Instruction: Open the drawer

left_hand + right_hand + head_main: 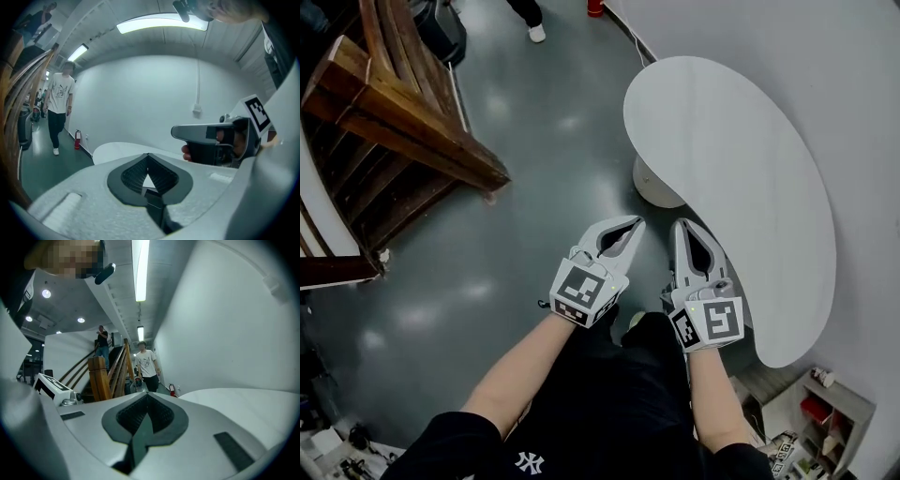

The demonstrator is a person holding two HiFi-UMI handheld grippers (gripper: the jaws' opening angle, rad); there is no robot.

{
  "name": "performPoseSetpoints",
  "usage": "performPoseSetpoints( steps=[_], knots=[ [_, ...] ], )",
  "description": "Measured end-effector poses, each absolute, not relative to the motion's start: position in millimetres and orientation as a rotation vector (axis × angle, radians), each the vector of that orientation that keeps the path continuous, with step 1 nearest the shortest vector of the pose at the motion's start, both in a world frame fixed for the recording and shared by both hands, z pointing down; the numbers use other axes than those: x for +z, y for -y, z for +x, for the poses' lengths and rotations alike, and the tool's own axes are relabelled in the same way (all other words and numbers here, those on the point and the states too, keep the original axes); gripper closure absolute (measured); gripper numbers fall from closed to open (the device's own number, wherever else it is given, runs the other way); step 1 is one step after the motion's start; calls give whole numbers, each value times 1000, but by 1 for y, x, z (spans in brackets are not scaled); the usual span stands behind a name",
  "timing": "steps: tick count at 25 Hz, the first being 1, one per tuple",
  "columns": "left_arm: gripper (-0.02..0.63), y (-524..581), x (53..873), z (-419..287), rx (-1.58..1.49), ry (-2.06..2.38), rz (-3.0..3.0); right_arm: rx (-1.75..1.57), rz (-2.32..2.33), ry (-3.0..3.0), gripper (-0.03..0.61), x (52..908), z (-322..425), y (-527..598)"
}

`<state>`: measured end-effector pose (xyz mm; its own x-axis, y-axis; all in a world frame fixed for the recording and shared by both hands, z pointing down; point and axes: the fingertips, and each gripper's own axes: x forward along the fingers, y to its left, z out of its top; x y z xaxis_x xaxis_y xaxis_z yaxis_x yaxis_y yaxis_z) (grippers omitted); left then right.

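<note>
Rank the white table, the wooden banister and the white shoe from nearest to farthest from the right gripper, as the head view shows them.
From the right gripper:
1. the white table, directly at its right side.
2. the wooden banister, across the floor on the left.
3. the white shoe, far ahead at the top edge.

White interlocked NY monogram point(526, 461) on the wearer's black garment point(609, 412) (a passer-by's shirt print point(59, 92) is unreadable).

The left gripper point(148, 154) has its jaws pressed together, with nothing between them. Just beyond lies the white tabletop point(119, 150). Right of the tabletop a hand holds the right gripper point(177, 132). Left of it a person point(58, 105) walks near a fire extinguisher point(77, 139).
</note>
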<state>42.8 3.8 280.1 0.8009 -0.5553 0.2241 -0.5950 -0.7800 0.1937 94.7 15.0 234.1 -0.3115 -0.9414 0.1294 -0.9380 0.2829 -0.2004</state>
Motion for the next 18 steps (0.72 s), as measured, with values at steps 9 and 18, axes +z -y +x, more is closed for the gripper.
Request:
performPoseSetpoints(
  steps=[9,18],
  knots=[
    [606,80,377,63,271,918,2743,-423,-1819,-2534,563,301,102,60],
    [606,154,517,80,289,1029,2681,-353,-1763,-2545,563,382,104,125]
  ],
)
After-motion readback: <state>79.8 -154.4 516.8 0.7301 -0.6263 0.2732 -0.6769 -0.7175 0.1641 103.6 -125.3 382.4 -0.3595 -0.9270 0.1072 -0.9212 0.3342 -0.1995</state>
